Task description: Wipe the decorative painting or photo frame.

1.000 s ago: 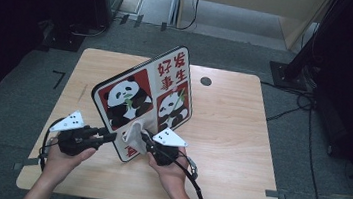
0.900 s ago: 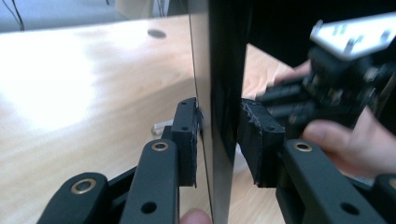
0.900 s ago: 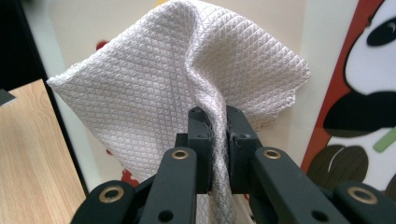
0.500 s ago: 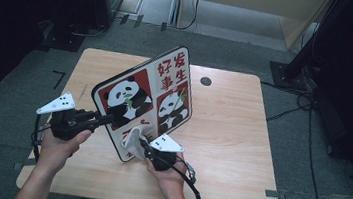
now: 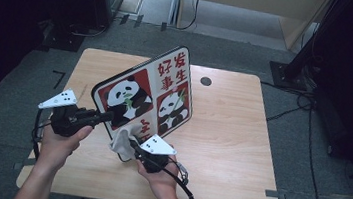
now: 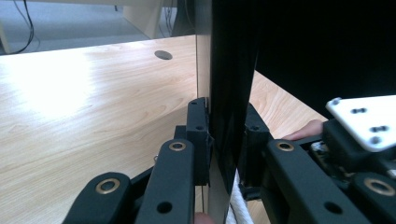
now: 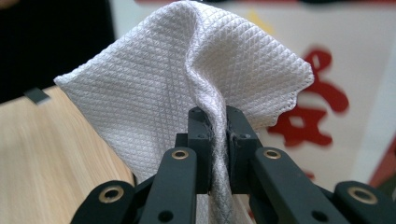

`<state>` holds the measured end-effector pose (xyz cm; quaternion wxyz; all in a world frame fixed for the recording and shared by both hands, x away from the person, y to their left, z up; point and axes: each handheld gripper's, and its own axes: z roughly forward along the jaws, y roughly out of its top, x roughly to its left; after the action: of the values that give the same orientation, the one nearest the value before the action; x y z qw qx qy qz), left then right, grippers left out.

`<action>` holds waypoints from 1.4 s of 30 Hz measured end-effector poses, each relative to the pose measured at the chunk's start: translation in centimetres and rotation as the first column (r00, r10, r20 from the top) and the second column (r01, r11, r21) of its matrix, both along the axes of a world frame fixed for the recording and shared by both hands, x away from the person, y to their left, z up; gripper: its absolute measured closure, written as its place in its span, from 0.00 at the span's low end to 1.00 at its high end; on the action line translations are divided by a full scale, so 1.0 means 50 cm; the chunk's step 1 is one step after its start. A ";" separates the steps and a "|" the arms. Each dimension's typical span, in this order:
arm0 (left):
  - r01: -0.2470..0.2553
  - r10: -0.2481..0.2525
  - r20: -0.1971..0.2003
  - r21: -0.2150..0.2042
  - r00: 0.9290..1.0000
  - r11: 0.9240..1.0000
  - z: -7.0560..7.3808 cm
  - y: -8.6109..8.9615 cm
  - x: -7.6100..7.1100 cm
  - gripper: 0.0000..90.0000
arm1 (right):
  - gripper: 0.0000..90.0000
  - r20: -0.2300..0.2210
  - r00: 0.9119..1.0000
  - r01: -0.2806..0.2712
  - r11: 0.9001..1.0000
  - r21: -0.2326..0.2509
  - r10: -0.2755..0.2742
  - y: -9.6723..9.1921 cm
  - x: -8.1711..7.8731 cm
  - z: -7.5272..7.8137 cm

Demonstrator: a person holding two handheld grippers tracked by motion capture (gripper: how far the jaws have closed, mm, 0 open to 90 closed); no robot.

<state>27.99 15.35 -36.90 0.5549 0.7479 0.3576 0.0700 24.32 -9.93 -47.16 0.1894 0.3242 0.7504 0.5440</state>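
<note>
Cloth [image 7: 187, 88], white and waffle-textured, sits pinched in the right tongs [image 5: 131, 145] at the panda board's [image 5: 145, 93] lower edge. Left tongs [image 5: 108, 117] have just been closing and now clamp the board's left edge, steadying it upright on the surface [image 5: 230, 136] for wiping.

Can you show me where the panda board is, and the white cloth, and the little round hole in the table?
panda board [image 5: 129, 96]: high view, on the left panda picture.
white cloth [image 7: 159, 93]: right gripper view, on its woven middle.
round hole [image 5: 205, 81]: high view, on its dark centre.
</note>
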 end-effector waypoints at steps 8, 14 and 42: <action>-0.003 0.003 0.003 -0.005 1.000 1.000 -0.001 0.000 -0.001 0.88 | 0.92 0.073 0.997 -0.031 0.999 0.034 0.028 0.041 0.002 0.068; -0.006 0.006 0.002 -0.011 1.000 1.000 -0.003 0.001 -0.001 0.88 | 0.92 0.043 0.998 -0.044 0.999 0.000 0.044 0.049 -0.004 0.045; -0.006 0.006 0.003 -0.027 1.000 1.000 -0.005 0.001 0.002 0.88 | 0.93 -0.034 0.999 0.012 0.999 -0.033 -0.013 -0.002 0.024 0.005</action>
<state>28.09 15.42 -37.16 0.5651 0.7393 0.3599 0.0678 25.51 -10.03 -46.91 0.1853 0.3350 0.7603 0.5248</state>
